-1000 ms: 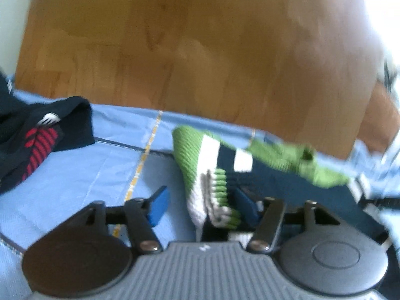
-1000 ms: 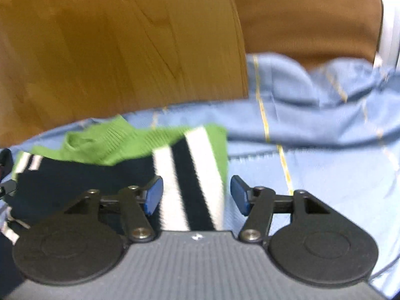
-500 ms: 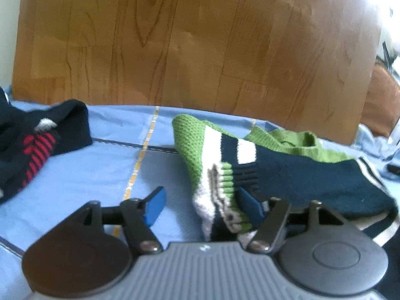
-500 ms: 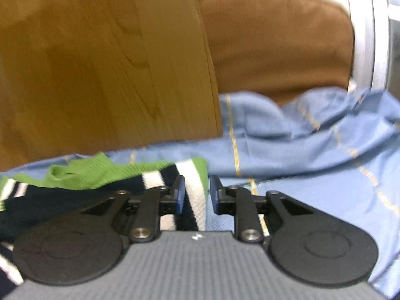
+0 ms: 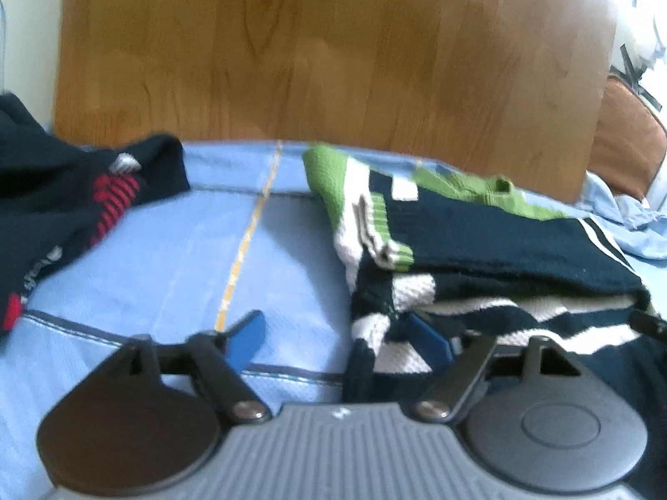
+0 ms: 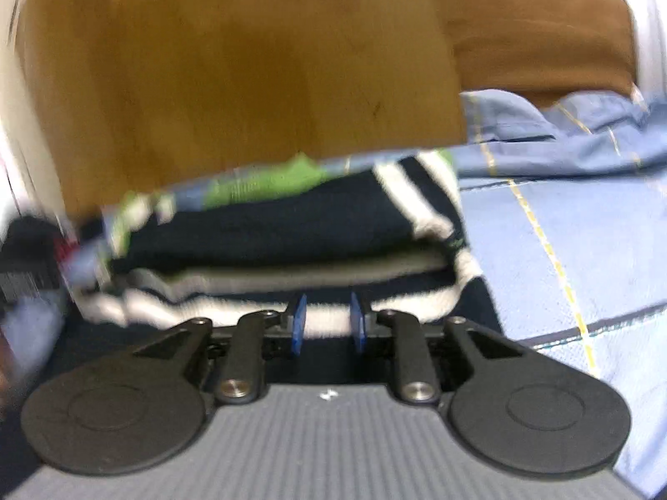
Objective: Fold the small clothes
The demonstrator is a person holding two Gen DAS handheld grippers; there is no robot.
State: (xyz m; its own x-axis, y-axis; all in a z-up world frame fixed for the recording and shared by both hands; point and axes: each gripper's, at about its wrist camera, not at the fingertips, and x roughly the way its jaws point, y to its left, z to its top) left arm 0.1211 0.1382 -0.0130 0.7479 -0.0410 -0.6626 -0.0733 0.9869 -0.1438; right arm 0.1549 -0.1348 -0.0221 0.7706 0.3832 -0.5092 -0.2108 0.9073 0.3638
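**Uneven grip on a half-made fold**

The striped knit garment point(image 5: 492, 241) — navy, white and green — lies on the blue bedsheet point(image 5: 158, 258) in front of the wooden headboard point(image 5: 333, 50), already doubled into stacked layers. In the left wrist view it fills the area from 12 to 3 o'clock, its near edge draped over the right-hand pad.

The left gripper point(image 5: 337, 337) is spread wide: one blue pad stands bare over the sheet at 9 o'clock of the hem, the other is partly buried under the white-and-navy hem. It holds nothing. The right gripper point(image 6: 327, 327) has its pads drawn close together with the white band of the near edge between them; the blur leaves it unclear whether they actually pinch the cloth or merely frame it.

Judged risks from here:

- If only the right side grips, lifting would drag one corner and skew the stack, so the layers slide out of line.
- The left pad under the hem could snag the loose knit and pull the lower layer out as the gripper moves.
- A thick knit may spring open if released before it is pressed flat.
- The dark garment with red marks point(image 5: 75, 208) lies at 10 o'clock, well apart — a wide sweep leftward could still catch it.
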